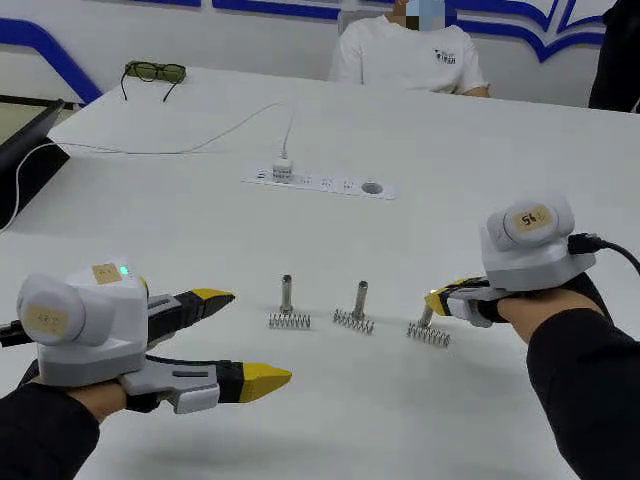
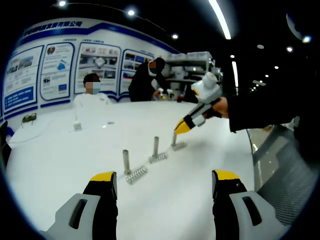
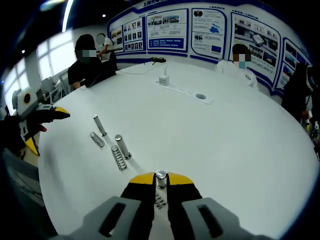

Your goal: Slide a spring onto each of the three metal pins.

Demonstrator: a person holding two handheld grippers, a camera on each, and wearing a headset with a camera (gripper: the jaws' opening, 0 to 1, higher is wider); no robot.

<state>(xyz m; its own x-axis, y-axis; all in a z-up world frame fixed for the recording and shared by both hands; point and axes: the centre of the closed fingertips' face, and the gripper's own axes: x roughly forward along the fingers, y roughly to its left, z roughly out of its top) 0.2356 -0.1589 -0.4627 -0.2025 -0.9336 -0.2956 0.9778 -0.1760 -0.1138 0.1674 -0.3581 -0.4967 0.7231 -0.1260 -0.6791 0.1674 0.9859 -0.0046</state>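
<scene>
Nearest the camera, the left gripper (image 1: 255, 336) is held low over the table (image 1: 480, 160), jaws well apart and nothing between them. From its own view the gap is seen facing the row of pins.

Further right, the right gripper (image 1: 436, 301) is lowered onto the right pin (image 1: 426, 318). In the right gripper view the yellow jaw tips are seen drawn together around the pin's top (image 3: 161, 175), so it is judged clamped on that pin.

Three pins are stood upright in a row mid-table: left pin (image 1: 286, 292), middle pin (image 1: 360, 297), right pin. A spring is laid flat at the foot of each: left spring (image 1: 289, 320), middle spring (image 1: 353, 321), right spring (image 1: 428, 334). No spring is threaded on any pin.

Progress is judged nil: three springs to be lifted and slid on. The grip on the right pin is read as steadying or positioning, though this cannot be confirmed.

Beyond, a power strip (image 1: 320, 182) with a white cable is noted; further off, a pair of glasses (image 1: 154, 71) and a seated person (image 1: 408, 55).
</scene>
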